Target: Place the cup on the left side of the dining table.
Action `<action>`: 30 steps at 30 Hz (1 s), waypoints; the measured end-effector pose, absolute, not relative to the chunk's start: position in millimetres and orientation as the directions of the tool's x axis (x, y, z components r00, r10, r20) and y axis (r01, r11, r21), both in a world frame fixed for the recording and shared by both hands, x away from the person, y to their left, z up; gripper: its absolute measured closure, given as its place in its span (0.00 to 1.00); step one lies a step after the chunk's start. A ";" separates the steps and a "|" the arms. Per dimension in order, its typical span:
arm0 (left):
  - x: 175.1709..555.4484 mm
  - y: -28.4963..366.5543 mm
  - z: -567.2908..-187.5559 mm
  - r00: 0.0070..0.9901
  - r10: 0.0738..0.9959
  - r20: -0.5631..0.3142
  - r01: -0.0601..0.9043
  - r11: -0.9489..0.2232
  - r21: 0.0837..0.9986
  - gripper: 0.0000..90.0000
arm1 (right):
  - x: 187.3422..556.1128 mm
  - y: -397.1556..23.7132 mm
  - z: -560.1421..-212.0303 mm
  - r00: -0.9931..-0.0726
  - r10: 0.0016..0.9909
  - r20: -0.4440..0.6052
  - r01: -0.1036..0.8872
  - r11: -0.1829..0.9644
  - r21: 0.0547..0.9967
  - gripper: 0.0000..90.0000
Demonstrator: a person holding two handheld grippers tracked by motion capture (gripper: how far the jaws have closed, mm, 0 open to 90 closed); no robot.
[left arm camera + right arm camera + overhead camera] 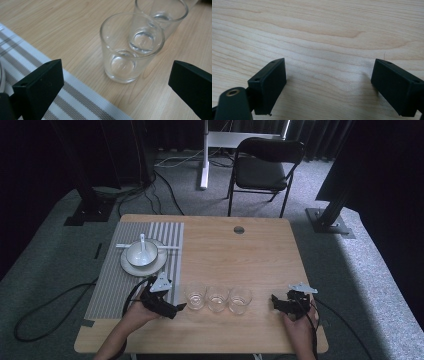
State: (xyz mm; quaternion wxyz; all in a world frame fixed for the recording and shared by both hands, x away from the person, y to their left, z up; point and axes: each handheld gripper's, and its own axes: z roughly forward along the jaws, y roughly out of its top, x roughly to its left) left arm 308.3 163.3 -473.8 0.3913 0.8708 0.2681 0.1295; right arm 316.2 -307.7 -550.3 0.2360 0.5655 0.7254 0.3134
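With its jaws spread wide apart, the left gripper (179, 308) lines up on the nearest glass (130, 48), the leftmost of three empties in a tight row near the front edge of the wooden table (250, 250), and this looks like the tricky bit. The middle glass (217, 298) sits just beside it, touching or nearly so, I can't tell which, with the third glass (240, 300) close on the far side. My worry is the far jaw: if it swings in without a gap to slide into, it could knock the neighbour and send the whole row skidding or toppling. Smooth clear glass, hard flat jaws: squeeze off-centre or too high and it may slip or tip. Just to the left lies the striped placemat (112, 285), and dragging the glass across its edge could catch the base. Over on the other side the right gripper (278, 303) rests low over bare wood, jaws also apart, nothing between them, well clear of the glasses. Further back, a bowl with a spoon (142, 251) sits on a plate (131, 266), out of harm's way.
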 end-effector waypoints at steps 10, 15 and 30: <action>314.6 146.0 -471.4 0.840 0.542 0.019 0.351 -0.568 0.744 0.00 | 316.2 -307.7 -550.4 -0.249 0.968 0.012 0.672 0.164 0.723 0.14; 316.9 137.9 -469.7 0.850 0.527 0.028 0.340 -0.588 0.734 0.00 | 316.2 -307.7 -550.4 -0.249 0.968 0.012 0.672 0.163 0.722 0.14; 320.0 118.4 -467.6 0.869 0.494 0.026 0.316 -0.596 0.738 0.00 | 316.2 -307.7 -550.4 -0.250 0.968 0.012 0.671 0.164 0.723 0.14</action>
